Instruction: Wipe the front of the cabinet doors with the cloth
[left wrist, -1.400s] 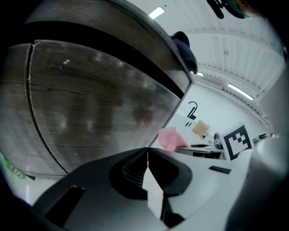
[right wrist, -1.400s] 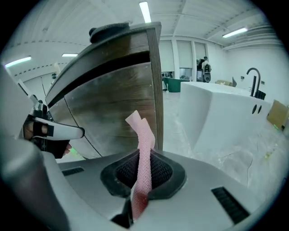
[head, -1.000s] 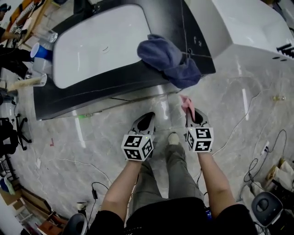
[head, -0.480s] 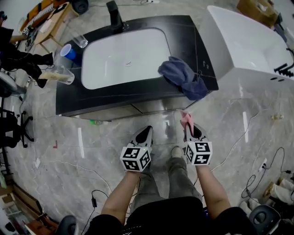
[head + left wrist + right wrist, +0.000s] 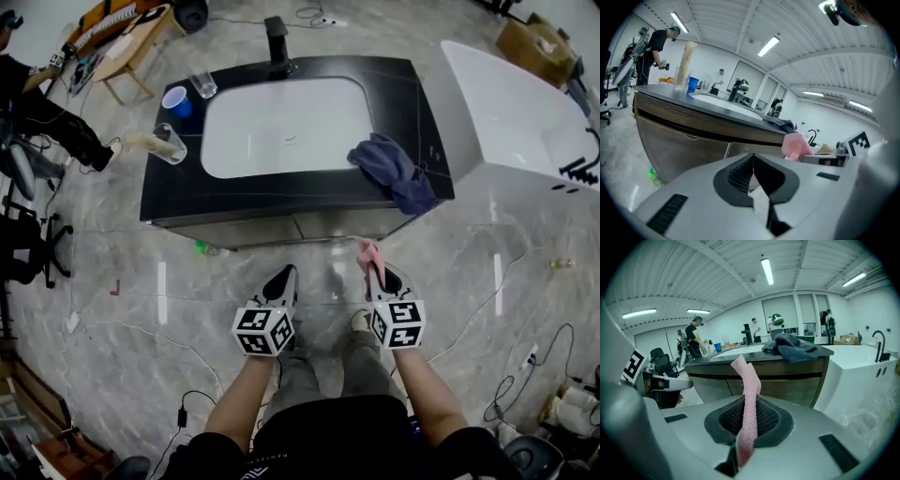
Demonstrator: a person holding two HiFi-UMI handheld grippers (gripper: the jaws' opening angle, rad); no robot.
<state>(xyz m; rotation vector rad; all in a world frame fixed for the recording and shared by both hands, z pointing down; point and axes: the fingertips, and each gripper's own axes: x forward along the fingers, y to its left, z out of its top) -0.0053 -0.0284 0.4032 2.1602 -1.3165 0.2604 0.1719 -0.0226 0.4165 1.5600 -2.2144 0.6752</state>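
The right claw [image 5: 377,274] is shut on a pink cloth [image 5: 367,253]. In the right gripper view the cloth [image 5: 749,385] stands up from between the jaws, and its top end bends left. The claw sits near the right end of the cabinet [image 5: 234,228], in front of the doors [image 5: 309,225]. The cloth is close to the doors but apart from them.

The left claw [image 5: 284,277] is to the left of the right one, at about the same distance from the doors. In its own view the left claw [image 5: 752,158] has its jaws pressed together with nothing between them.

The cabinet carries a black bench [image 5: 403,94] with a white sink [image 5: 281,127] set in it. A dark blue towel [image 5: 394,173] lies bunched at the bench's near right corner, slightly over the edge above the doors. A blue cup [image 5: 175,98] stands at the far left of the bench.

A white tub [image 5: 525,122] stands right of the cabinet. A small green bottle [image 5: 202,248] lies on the floor [image 5: 122,319] by the cabinet's left foot.
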